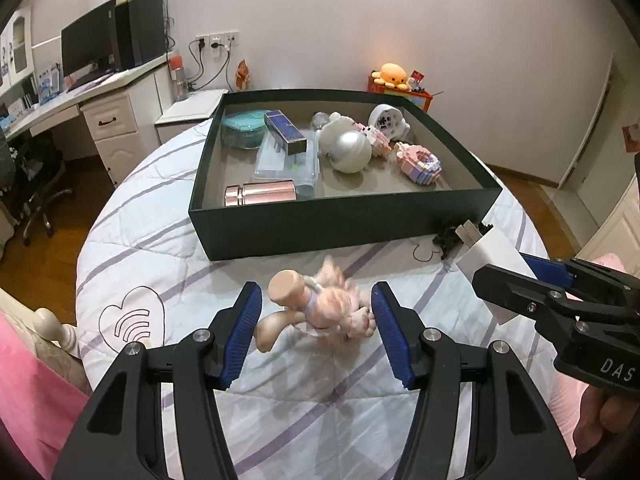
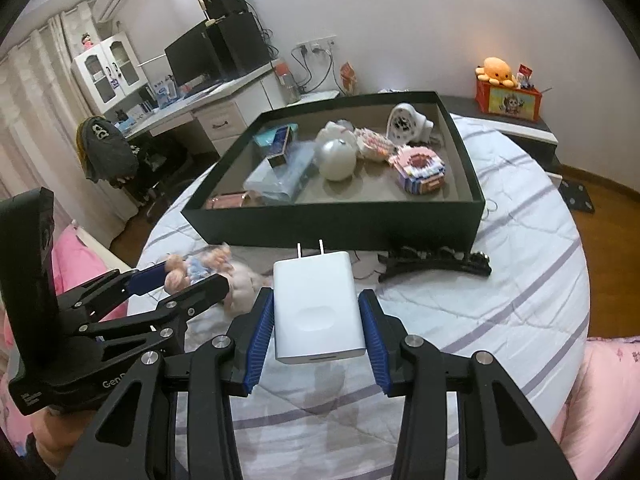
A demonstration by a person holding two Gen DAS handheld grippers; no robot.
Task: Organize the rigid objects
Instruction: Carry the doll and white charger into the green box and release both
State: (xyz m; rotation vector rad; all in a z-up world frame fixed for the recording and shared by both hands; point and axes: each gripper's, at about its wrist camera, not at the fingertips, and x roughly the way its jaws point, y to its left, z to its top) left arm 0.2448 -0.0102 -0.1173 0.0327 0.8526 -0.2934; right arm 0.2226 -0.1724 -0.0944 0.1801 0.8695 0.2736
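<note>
A small doll figurine (image 1: 316,308) with pink hair lies on the striped quilt between the open fingers of my left gripper (image 1: 316,312); the pads stand beside it, slightly apart from it. It also shows in the right wrist view (image 2: 200,268). My right gripper (image 2: 318,308) is shut on a white plug-in charger (image 2: 316,304), prongs pointing forward, held above the quilt; the charger shows in the left wrist view (image 1: 488,256). The dark green box (image 1: 320,232) stands just beyond, holding several objects.
A black hair clip (image 2: 436,264) lies against the box's near right corner. The box holds a silver ball (image 1: 348,152), a pink bottle (image 1: 260,194), a brick model (image 1: 420,162) and a clear case. Desk at left, pink bedding at both sides.
</note>
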